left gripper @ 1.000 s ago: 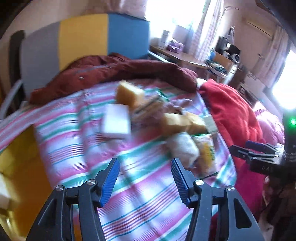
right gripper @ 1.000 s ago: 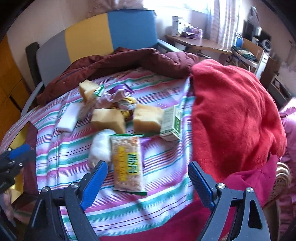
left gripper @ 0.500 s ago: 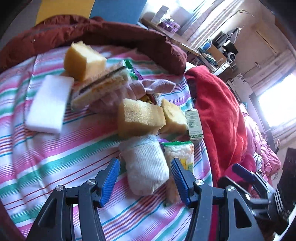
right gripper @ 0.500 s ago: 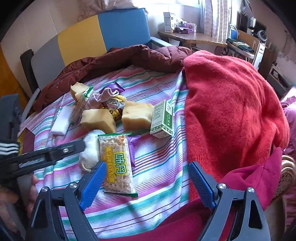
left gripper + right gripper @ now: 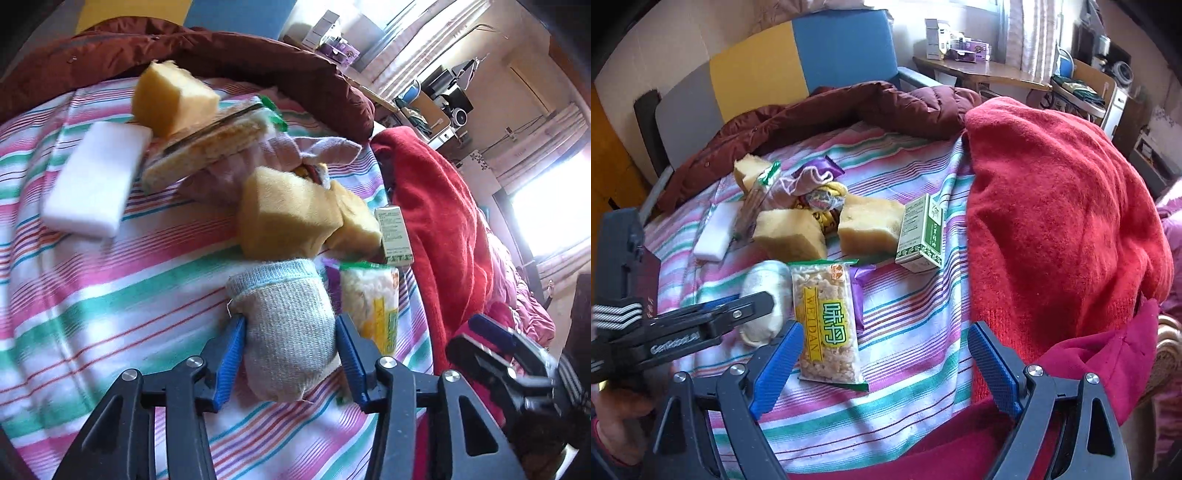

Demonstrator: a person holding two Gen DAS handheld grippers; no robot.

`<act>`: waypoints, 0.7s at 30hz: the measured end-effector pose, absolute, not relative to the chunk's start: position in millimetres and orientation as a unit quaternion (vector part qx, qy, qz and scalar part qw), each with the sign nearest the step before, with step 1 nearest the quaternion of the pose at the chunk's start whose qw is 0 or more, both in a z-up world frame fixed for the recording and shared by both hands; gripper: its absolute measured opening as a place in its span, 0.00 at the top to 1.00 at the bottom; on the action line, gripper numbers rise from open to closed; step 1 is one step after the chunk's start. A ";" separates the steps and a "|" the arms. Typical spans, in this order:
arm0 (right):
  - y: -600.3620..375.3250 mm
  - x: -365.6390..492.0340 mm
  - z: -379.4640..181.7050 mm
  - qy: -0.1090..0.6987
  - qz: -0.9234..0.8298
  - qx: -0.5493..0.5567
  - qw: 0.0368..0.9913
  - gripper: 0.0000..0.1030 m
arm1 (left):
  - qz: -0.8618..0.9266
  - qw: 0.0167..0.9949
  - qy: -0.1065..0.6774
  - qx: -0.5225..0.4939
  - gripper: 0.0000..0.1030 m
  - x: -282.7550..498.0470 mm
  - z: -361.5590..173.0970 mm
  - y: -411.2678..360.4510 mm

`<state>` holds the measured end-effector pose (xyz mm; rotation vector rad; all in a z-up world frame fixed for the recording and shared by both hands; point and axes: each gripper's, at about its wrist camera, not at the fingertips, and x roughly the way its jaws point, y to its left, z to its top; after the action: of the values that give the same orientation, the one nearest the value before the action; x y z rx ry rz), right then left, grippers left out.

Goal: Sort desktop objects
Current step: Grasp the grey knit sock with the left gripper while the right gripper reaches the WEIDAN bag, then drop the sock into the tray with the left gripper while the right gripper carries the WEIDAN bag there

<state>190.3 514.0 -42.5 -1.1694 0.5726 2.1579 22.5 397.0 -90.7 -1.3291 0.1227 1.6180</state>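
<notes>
Striped cloth (image 5: 916, 332) covers the surface where I am working, with a maroon jacket (image 5: 849, 107) heaped along its far edge and a red blanket (image 5: 1052, 206) piled on the right; whether a bed or a counter lies under the cloth I cannot tell. My left hand-held gripper (image 5: 290, 343) has the rolled grey sock (image 5: 288, 325) between its blue pads, and its jaws are closing; both pads sit right at the sock's sides, so I read this as the pinch just taking hold rather than a firm grip. The sock lies at the near edge of the clutter, just beside the snack bag (image 5: 827, 321), with two yellow sponges (image 5: 288, 214) behind it, a third sponge (image 5: 171, 98) farther back, a white block (image 5: 98, 184), a wrapped sandwich-like packet (image 5: 207, 147), a pinkish cloth (image 5: 295, 151) and a green box (image 5: 919, 236). My right hand-held gripper (image 5: 886, 365) hovers released, jaws wide, over bare cloth near the bag's lower end, touching nothing. The step in hand, as I judge it, is picking the sock as one item of the sort. Next I need to finish the squeeze, lift straight so the sock does not drag the bag along, and carry it to wherever cloth items belong. I see no bin, tray or basket in either view, so the drop spot is unknown to me.
</notes>
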 end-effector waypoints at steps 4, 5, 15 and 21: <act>505.2 175.0 -42.6 0.210 0.819 -0.460 0.273 0.12 | 0.683 0.493 0.046 -0.537 0.52 25.6 -81.2 371.8; 502.2 167.6 -43.1 0.205 0.819 -0.466 0.265 0.12 | 0.690 0.488 0.048 -0.532 0.52 26.5 -78.4 365.8; 495.7 112.0 -68.0 0.142 0.773 -0.561 0.258 0.12 | 0.734 0.473 0.030 -0.487 0.52 24.9 -38.3 301.0; 496.0 98.7 -90.6 0.125 0.736 -0.616 0.251 0.50 | 0.753 0.468 0.015 -0.462 0.52 23.3 -17.5 267.2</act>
<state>98.7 496.0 -90.6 -1.6777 0.3414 2.0029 23.3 267.2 -17.5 -1.1339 0.0366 1.8466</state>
